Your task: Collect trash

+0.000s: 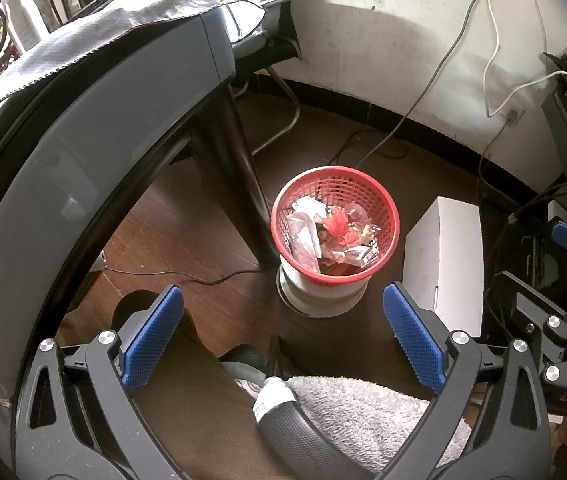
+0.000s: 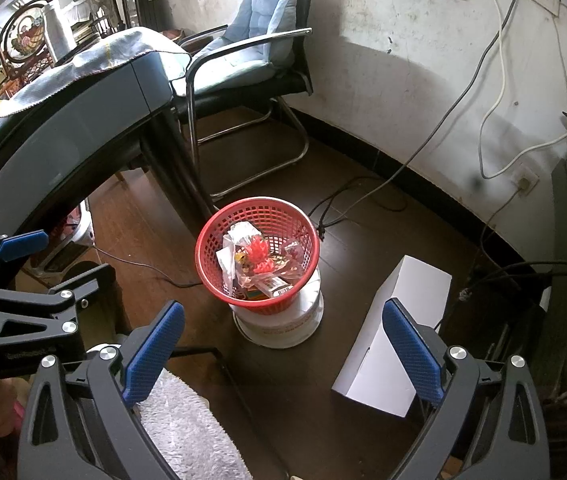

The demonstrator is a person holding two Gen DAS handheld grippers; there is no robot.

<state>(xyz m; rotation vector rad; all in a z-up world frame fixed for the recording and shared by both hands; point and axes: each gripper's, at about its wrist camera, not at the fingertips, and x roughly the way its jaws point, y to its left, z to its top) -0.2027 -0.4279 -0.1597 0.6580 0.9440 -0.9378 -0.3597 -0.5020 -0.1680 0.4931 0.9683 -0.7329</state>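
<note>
The dark wooden floor [image 2: 143, 220] carries a white tub [image 2: 283, 320], which bears a red basket [image 2: 257, 210]. A white box [image 2: 387, 344] and chair [image 2: 243, 76] stand nearby. Cables [image 2: 363, 196] trail across it.

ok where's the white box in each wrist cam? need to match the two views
Left wrist: white box right of centre, on the floor beside the red basket.
Right wrist: white box lower right, partly behind the right gripper finger.
Shared landmark: the red basket of trash, standing on a white bucket.

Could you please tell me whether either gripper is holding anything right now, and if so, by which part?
Nothing is held. The left gripper and right gripper both stand open and empty above the red basket of trash.
</note>
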